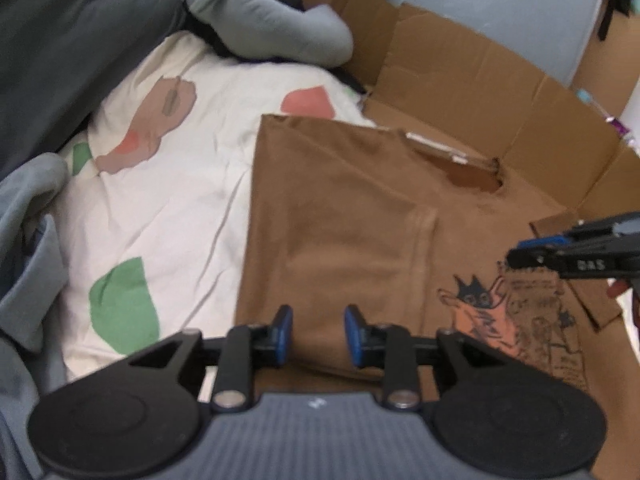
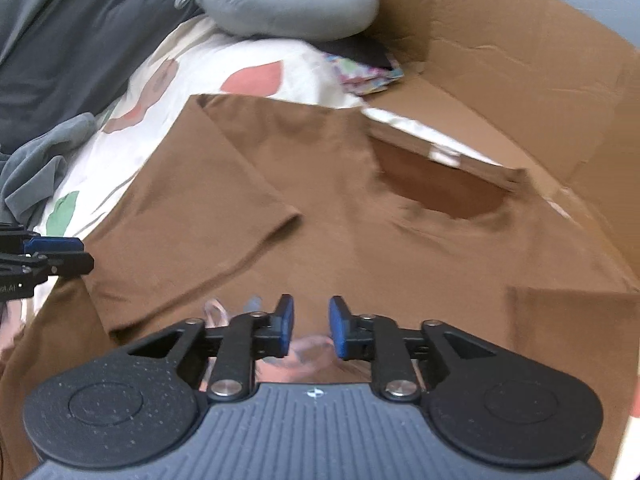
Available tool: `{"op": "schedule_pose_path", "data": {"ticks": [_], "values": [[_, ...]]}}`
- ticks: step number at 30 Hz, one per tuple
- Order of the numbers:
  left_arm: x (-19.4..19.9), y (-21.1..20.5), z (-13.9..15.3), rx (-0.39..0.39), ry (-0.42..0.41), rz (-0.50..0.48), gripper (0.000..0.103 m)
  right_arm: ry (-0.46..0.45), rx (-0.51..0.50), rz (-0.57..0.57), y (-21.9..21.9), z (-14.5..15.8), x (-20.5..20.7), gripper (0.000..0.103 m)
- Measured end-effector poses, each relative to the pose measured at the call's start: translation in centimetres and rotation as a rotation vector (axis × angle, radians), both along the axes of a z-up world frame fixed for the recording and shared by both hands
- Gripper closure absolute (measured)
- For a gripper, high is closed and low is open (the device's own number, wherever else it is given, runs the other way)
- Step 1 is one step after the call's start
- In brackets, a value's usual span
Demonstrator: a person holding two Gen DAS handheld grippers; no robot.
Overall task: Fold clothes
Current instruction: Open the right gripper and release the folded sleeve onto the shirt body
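The brown T-shirt (image 1: 340,208) is lying flat with one sleeve (image 2: 224,184) folded inward; both the left gripper (image 1: 318,334) and right gripper (image 2: 311,326) are hovering part-open, gripping nothing, probably between folds

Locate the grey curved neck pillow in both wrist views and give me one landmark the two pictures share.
Left wrist view: the grey curved neck pillow lies at the top, left of centre, beyond the white patterned bedsheet.
Right wrist view: the pillow sits at the top centre, again past the sheet.
Shared landmark: the brown T-shirt's neck opening, right of centre in both.
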State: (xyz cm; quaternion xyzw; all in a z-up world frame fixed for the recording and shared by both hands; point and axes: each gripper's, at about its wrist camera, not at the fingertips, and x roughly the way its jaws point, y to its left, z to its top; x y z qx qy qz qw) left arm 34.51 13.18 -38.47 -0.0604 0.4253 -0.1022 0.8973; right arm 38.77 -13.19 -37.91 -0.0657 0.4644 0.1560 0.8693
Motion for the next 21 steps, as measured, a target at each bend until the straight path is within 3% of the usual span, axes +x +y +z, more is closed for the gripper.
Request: {"op": "schedule_pose_path", "data": {"ticks": [6, 11, 15, 16, 21], "values": [[-0.1, -0.3, -1.4, -0.001, 0.016, 0.027, 0.072, -0.03, -0.064, -0.076, -6.1, 1.6, -2.3, 0.074], [-0.3, -1.2, -3.3, 0.065, 0.027, 0.0, 0.066, -0.013, -0.135, -0.168, -12.0, 1.4, -4.1, 0.07], [-0.8, -1.8, -2.3, 0.062, 0.012, 0.0, 0.057, 0.024, -0.175, -0.197, -15.4, 0.5, -6.1, 0.065], [-1.0, -1.9, -2.0, 0.06, 0.002, -0.005, 0.056, 0.029, -0.182, -0.198, -16.1, 0.3, -6.6, 0.06], [-1.9, -3.0, -1.6, 0.058, -0.004, -0.018, 0.057, 0.039, -0.172, -0.212, -18.0, -0.5, -8.4, 0.059]]}}
